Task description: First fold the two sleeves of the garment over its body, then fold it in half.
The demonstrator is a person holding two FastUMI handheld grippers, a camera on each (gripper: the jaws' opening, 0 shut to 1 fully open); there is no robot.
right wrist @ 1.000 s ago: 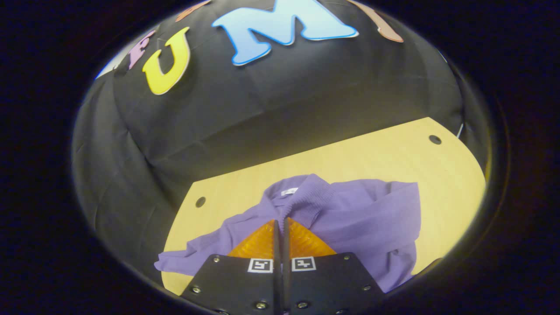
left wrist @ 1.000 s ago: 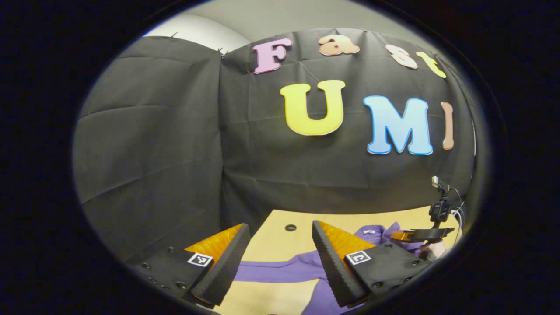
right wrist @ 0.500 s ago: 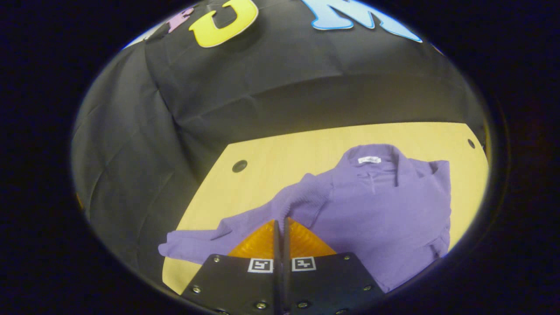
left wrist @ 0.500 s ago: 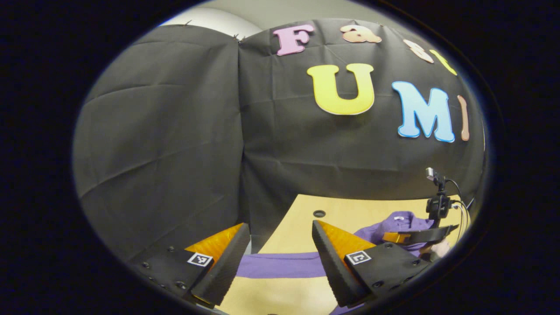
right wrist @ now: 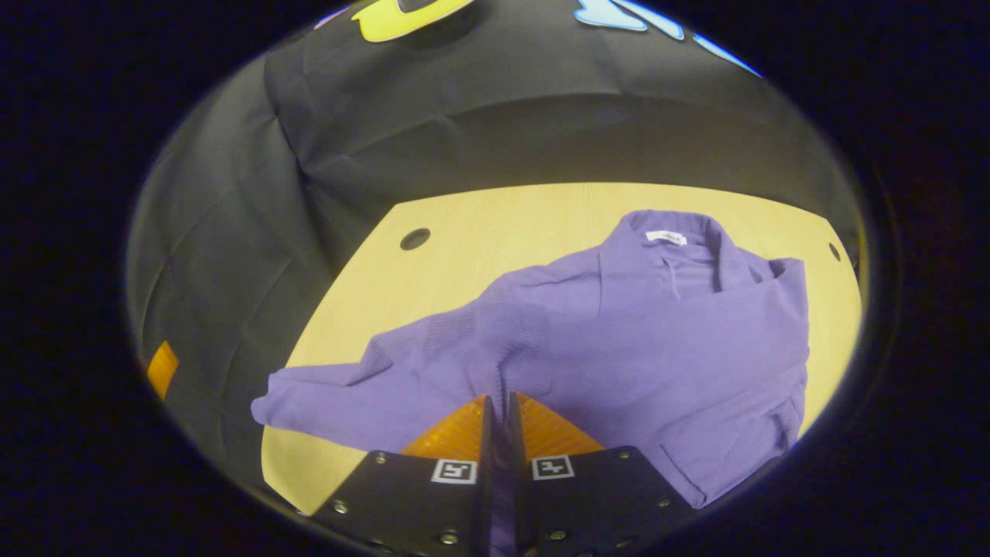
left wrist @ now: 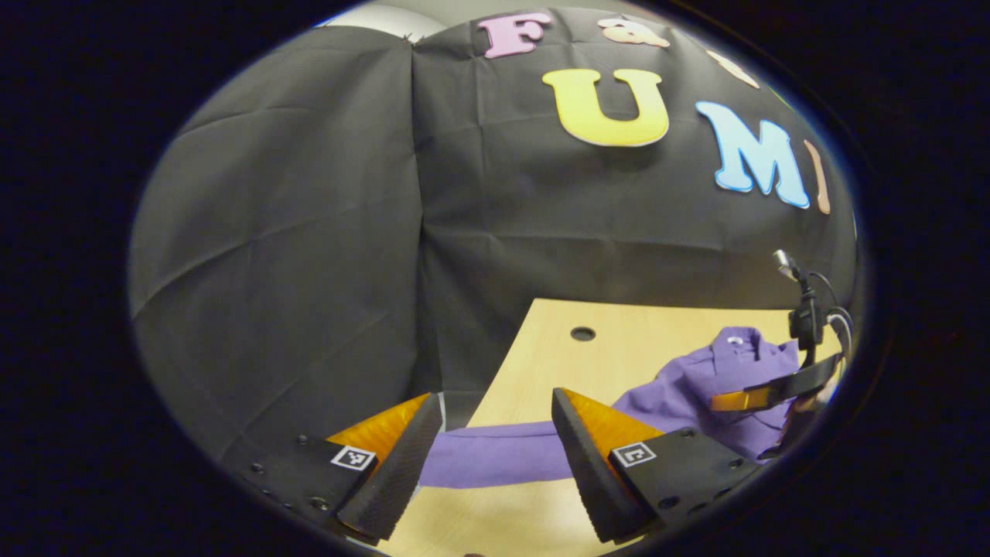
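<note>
A purple collared garment (right wrist: 642,340) lies on the wooden table (right wrist: 495,224), collar at the far side. Its one sleeve (right wrist: 325,398) stretches out to the left, near the table's edge. My right gripper (right wrist: 496,399) is shut on a pinch of the garment's cloth near the armpit; purple fabric shows between its fingers. In the left gripper view, my left gripper (left wrist: 493,398) stands open low over the table's near left corner, with the sleeve end (left wrist: 495,456) lying across between its fingers. Farther right there, the right gripper (left wrist: 746,396) hovers over the garment (left wrist: 696,387).
The table has a round hole (right wrist: 415,238) near its far left corner and another hole (right wrist: 833,251) at the far right. Black cloth walls close in behind and to the left. Bare wood (left wrist: 541,363) lies beyond the sleeve.
The right gripper has drawn nearer to the garment while holding cloth, so the body now spreads wider and flatter. The left gripper has tipped down towards the sleeve end and stays open.
</note>
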